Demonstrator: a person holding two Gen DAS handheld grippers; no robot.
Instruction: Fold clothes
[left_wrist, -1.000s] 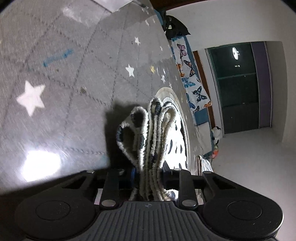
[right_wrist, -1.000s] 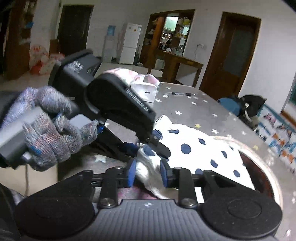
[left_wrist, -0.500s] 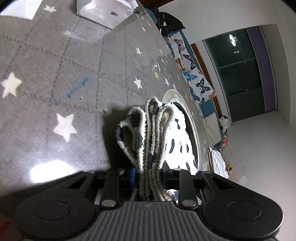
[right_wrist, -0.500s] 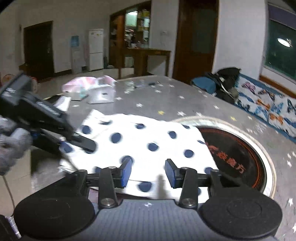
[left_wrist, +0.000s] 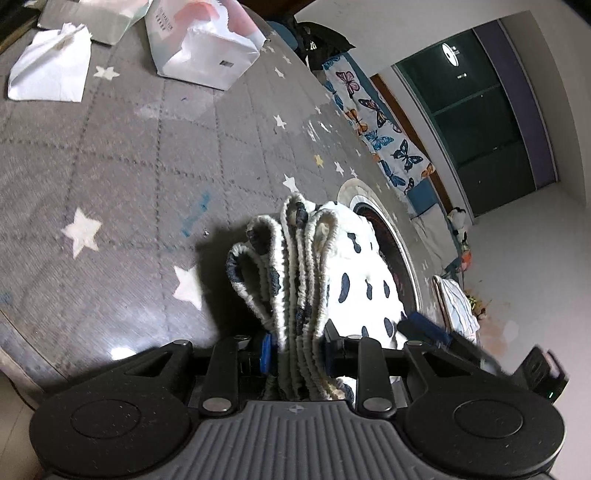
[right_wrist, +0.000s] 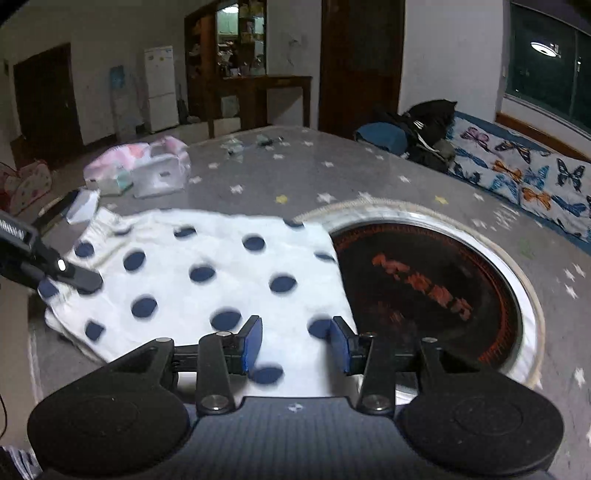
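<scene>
A white garment with navy dots (right_wrist: 192, 266) lies folded flat on the grey star-patterned table (right_wrist: 314, 173), its right edge over a round inset hotplate (right_wrist: 424, 280). My left gripper (left_wrist: 295, 339) is shut on a bunched stack of the garment's folded edges (left_wrist: 291, 258), held just above the table. One of its fingers (right_wrist: 79, 277) shows at the garment's left corner in the right wrist view. My right gripper (right_wrist: 297, 343) hovers open over the garment's near edge, with the cloth below its pads and nothing pinched.
Tissue packs (left_wrist: 207, 48) and a loose white tissue (left_wrist: 51, 70) sit at the far side of the table. A butterfly-print bench (right_wrist: 517, 177) with a dark bag (right_wrist: 424, 125) runs along the right. The table's near edge lies at the lower left of the left wrist view.
My right gripper let go of the garment's corner, opened and moved right, away from the left gripper. The left gripper rolled and rose slightly, still holding the bunched edges.
</scene>
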